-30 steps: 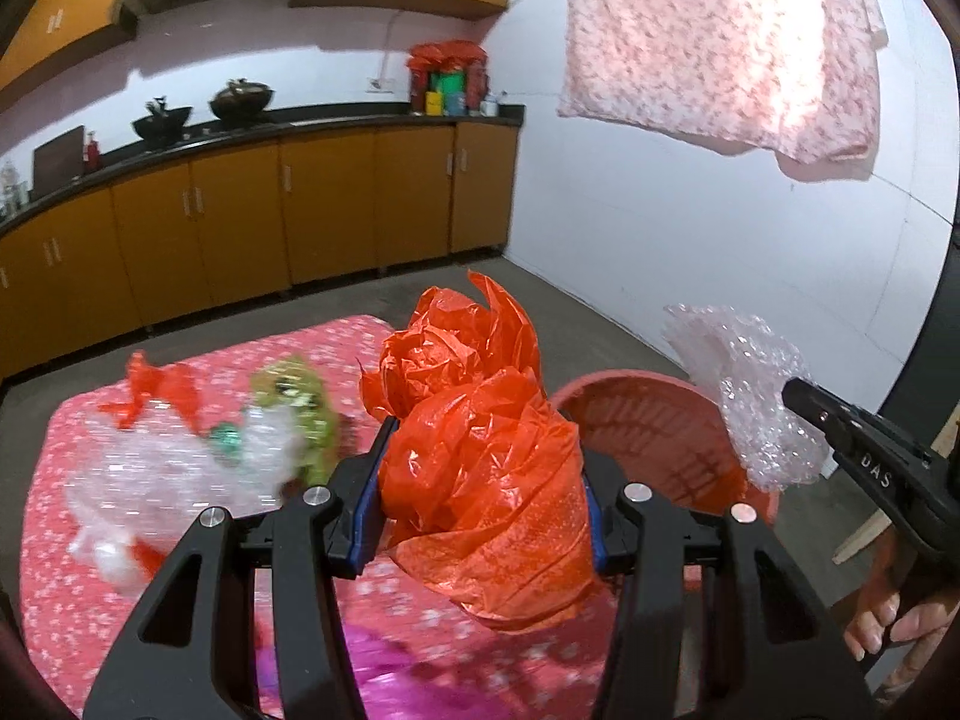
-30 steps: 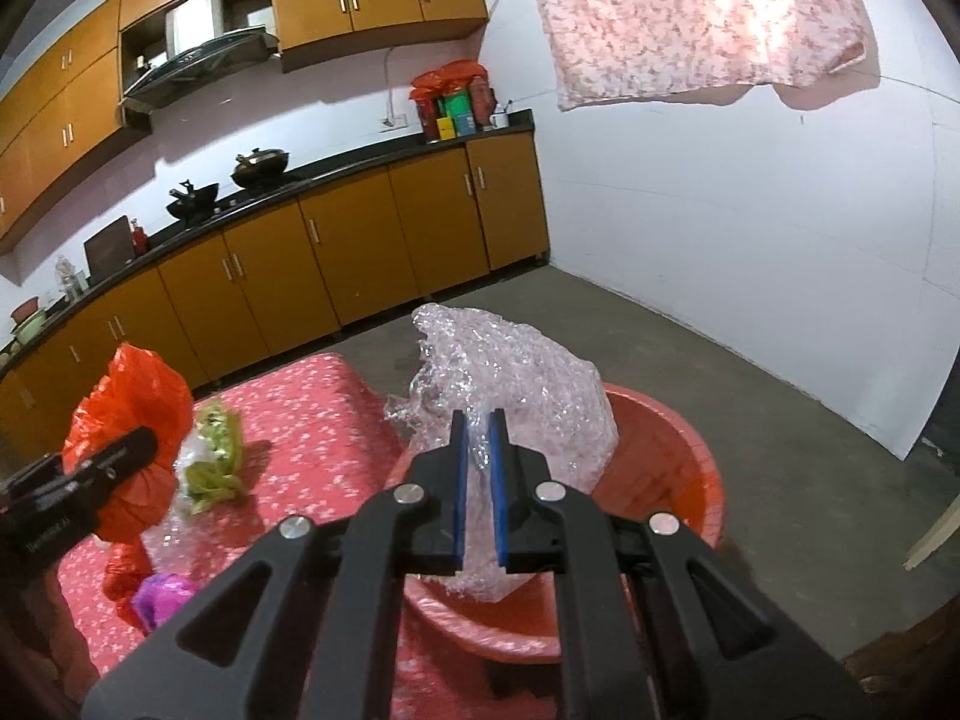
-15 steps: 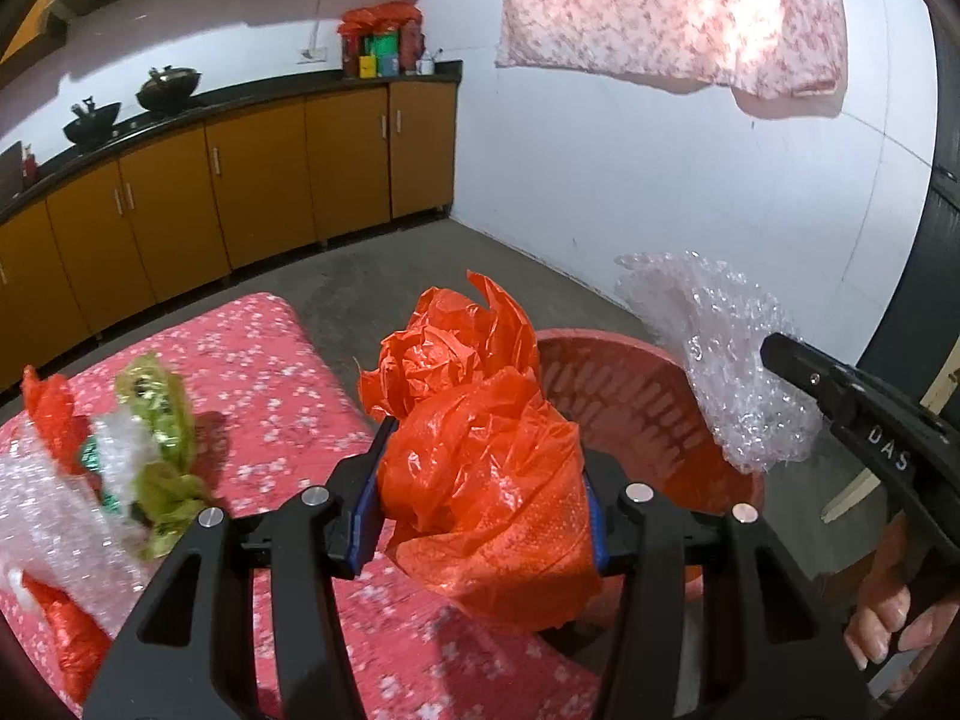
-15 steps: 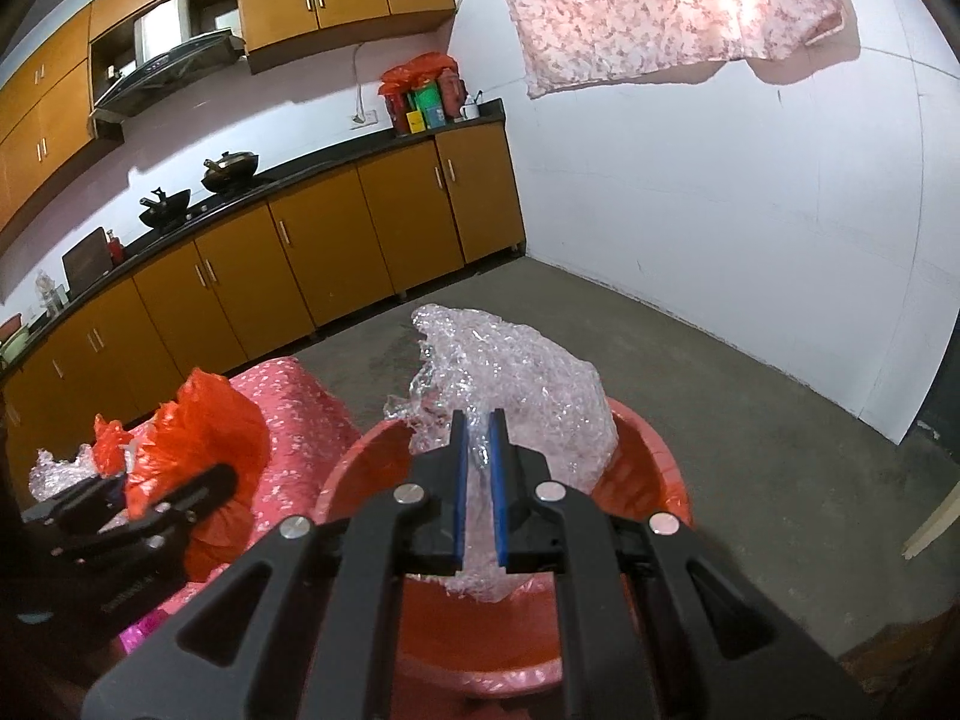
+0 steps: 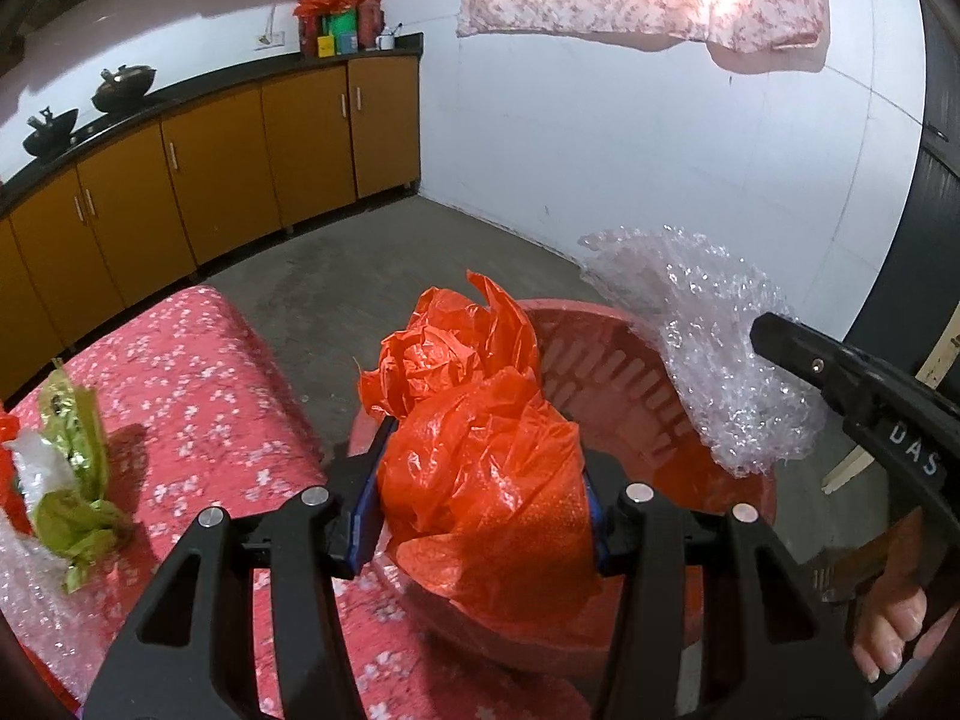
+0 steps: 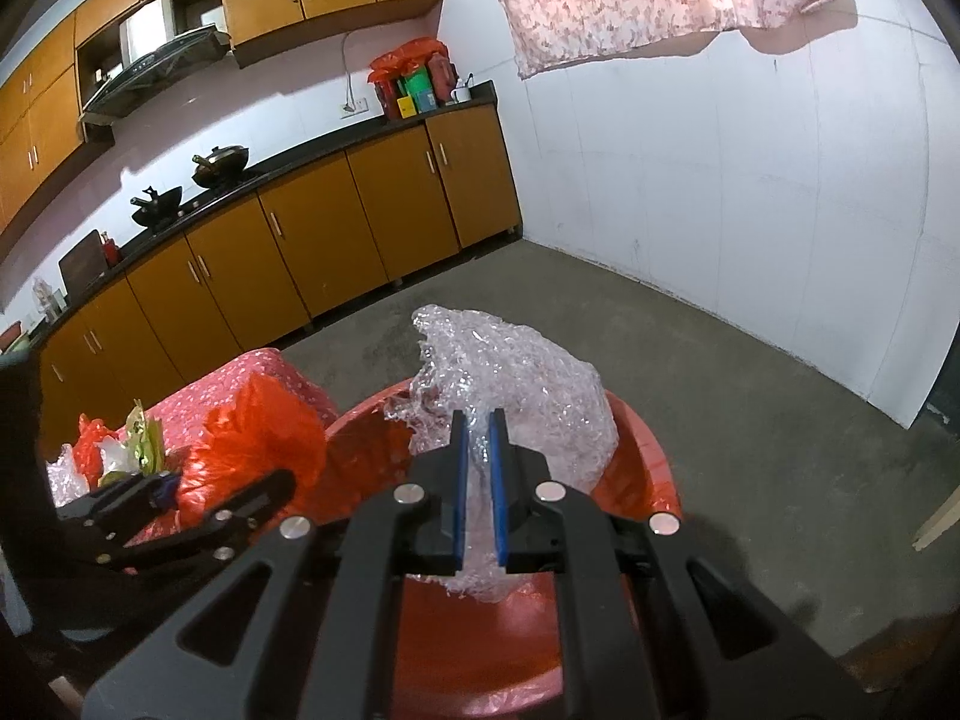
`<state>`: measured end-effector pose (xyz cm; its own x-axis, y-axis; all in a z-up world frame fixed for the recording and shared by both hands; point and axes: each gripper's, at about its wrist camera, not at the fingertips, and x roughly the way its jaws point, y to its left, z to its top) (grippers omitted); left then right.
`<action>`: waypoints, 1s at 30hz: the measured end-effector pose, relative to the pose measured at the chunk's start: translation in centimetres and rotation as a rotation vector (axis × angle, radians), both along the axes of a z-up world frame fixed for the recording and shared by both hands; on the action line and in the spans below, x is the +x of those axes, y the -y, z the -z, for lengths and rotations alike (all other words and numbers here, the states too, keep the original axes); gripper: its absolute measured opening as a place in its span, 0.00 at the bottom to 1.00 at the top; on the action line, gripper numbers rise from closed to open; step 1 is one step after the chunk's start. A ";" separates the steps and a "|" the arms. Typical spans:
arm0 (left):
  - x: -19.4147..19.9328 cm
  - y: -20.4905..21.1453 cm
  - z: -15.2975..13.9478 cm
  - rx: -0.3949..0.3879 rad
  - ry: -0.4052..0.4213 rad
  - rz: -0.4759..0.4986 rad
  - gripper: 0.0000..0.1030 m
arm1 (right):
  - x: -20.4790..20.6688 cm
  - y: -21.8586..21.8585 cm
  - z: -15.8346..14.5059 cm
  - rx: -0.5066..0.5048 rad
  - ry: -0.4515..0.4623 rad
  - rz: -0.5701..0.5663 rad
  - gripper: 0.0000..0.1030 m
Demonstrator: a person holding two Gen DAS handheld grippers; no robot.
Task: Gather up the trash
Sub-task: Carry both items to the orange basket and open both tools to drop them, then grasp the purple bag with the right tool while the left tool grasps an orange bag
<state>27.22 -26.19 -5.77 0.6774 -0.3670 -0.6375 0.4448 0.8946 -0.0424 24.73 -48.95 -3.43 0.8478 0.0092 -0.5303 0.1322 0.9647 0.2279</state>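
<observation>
My left gripper (image 5: 483, 480) is shut on a crumpled orange plastic bag (image 5: 480, 444), held over the near rim of the red basket (image 5: 606, 360). In the right wrist view the same orange plastic bag (image 6: 258, 450) hangs at the basket's left edge. My right gripper (image 6: 479, 438) is shut on a wad of clear bubble wrap (image 6: 516, 384), which hangs above the red basket (image 6: 642, 468). From the left wrist view the bubble wrap (image 5: 708, 348) and the right gripper's finger (image 5: 840, 372) sit over the basket's right side.
A table under a pink flowered cloth (image 5: 198, 372) lies left of the basket, with a green wrapper (image 5: 78, 474) and more bubble wrap (image 5: 24, 588) on it. Orange cabinets (image 6: 336, 240) line the far wall. A person's fingers (image 5: 894, 618) show at lower right.
Both grippers have carried their loads to the right, off the table and over the red basket, and lower. The grips on the orange bag and the bubble wrap are unchanged.
</observation>
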 end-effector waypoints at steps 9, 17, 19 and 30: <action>0.6 1.6 1.5 0.024 -0.027 0.010 0.56 | 0.7 0.8 0.7 0.040 -0.001 -0.025 0.12; 0.5 1.1 1.5 0.011 -0.037 -0.008 0.63 | 0.1 1.4 0.6 0.059 0.005 -0.008 0.22; 0.4 1.0 1.4 0.001 -0.037 -0.008 0.65 | -0.2 1.4 0.4 0.055 0.007 0.003 0.23; -2.3 -3.2 -1.6 -0.050 -0.004 -0.085 0.70 | -2.6 -0.4 0.0 -0.013 0.001 -0.003 0.34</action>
<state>24.94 -23.03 -4.20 0.7049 -0.3396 -0.6227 0.3668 0.9260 -0.0898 22.11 -48.55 -3.45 0.8482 0.0044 -0.5296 0.1295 0.9679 0.2155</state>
